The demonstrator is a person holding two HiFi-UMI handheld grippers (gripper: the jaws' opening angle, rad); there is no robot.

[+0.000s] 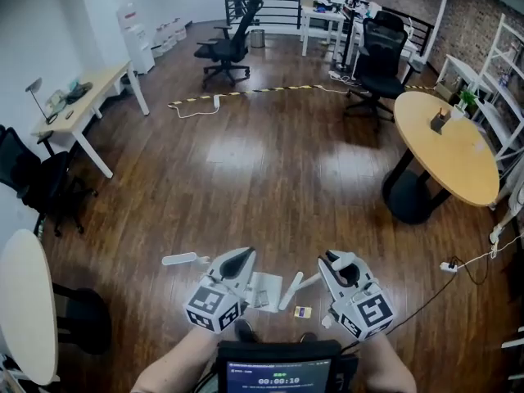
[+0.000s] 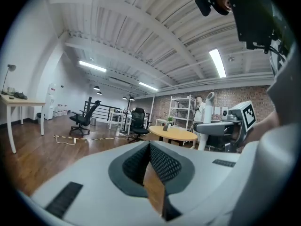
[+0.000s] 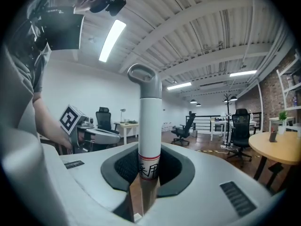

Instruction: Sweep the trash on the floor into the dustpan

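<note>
Right tongs [image 3: 148, 173] clamp an upright white handle [image 3: 150, 117] with looped top

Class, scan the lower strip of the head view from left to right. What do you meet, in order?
White round table → white object on the floor → left tongs → small yellow scrap → right tongs → white power strip.

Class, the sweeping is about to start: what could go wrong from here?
1. The left gripper is shut on nothing, so the sweeping would be one-handed and hard to aim.
2. The smooth white round handle could twist in the right gripper.
3. The small yellow scrap lies on the floor between the two grippers, where it is easy to tread on.
</note>
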